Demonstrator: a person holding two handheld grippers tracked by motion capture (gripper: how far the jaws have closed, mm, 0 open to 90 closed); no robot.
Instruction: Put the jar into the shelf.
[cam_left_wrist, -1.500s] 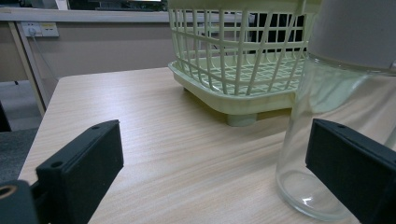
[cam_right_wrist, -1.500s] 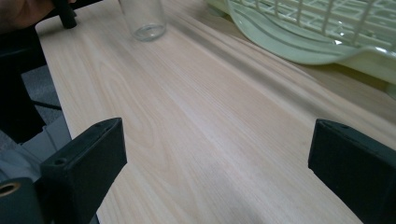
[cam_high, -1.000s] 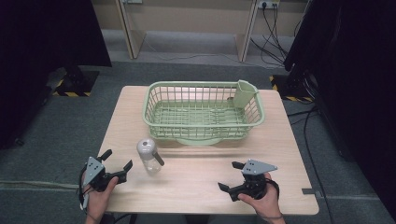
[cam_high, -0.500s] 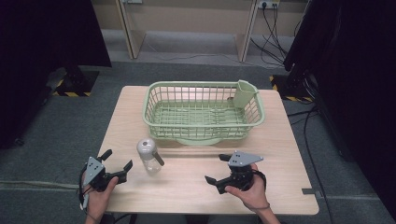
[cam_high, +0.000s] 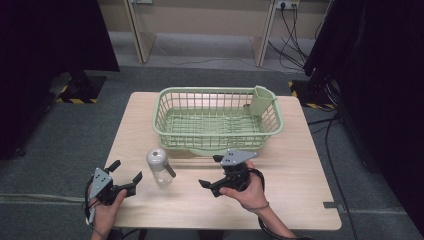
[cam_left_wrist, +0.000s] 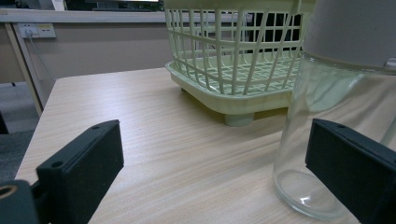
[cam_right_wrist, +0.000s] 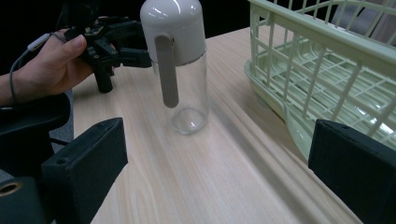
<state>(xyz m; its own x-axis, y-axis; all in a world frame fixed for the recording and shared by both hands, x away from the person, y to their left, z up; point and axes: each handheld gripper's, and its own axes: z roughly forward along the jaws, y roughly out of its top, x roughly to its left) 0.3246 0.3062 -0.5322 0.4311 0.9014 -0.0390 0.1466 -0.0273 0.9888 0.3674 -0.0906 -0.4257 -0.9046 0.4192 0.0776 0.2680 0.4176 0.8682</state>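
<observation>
bottle (cam_high: 159, 165) upright on table (cam_high: 300, 175), just before the basket (cam_high: 218, 119) | we held right gripper (cam_high: 212, 175) spread, aimed left at it (long axis vertical) | left gripper (cam_high: 126, 176) spread, nearer, bottle just right of it

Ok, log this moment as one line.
right gripper: open, aimed at bottle | left gripper: open beside it | bottle: upright on table | basket: behind
</observation>
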